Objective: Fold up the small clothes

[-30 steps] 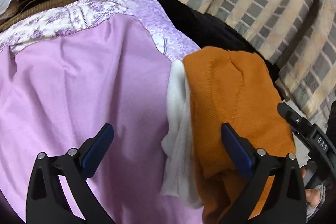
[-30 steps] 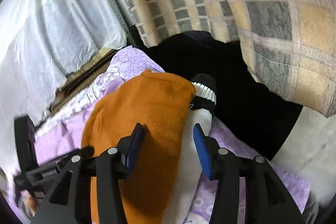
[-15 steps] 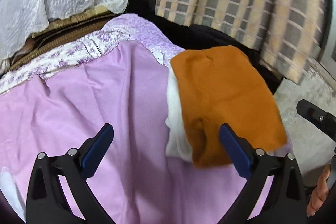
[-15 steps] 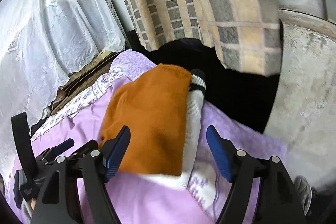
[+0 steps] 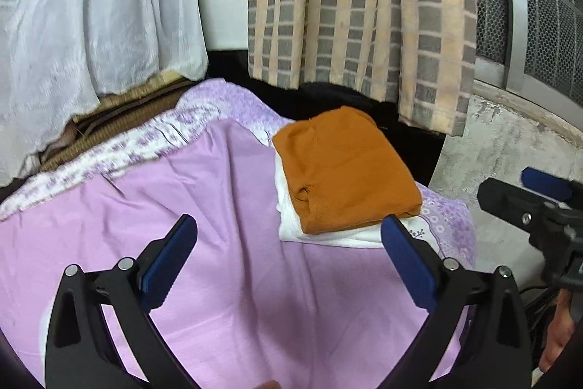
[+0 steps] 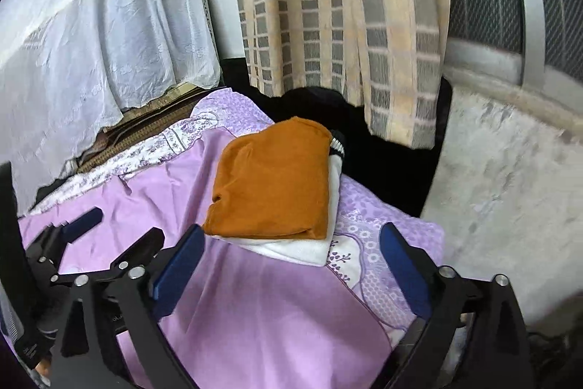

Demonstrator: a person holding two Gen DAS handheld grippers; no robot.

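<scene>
The folded burnt-orange knit garment (image 6: 271, 179) lies on a folded white cloth (image 6: 295, 248), the pair resting on the lilac bedsheet (image 6: 255, 316) near its far right corner, ahead of both my claws and apart from them. My right gripper (image 6: 288, 270) is opening, nothing between its blue pads; the stack sits just beyond it, almost centred. My left gripper (image 5: 288, 259) stands spread and empty, with the stack off towards its right finger. The orange piece's long axis runs away from me, so I judge my right hand the nearer.

Matt orange knit garment (image 6: 271, 177), smooth lilac cotton sheet (image 6: 262, 316), rough concrete ledge (image 6: 510, 192)
</scene>
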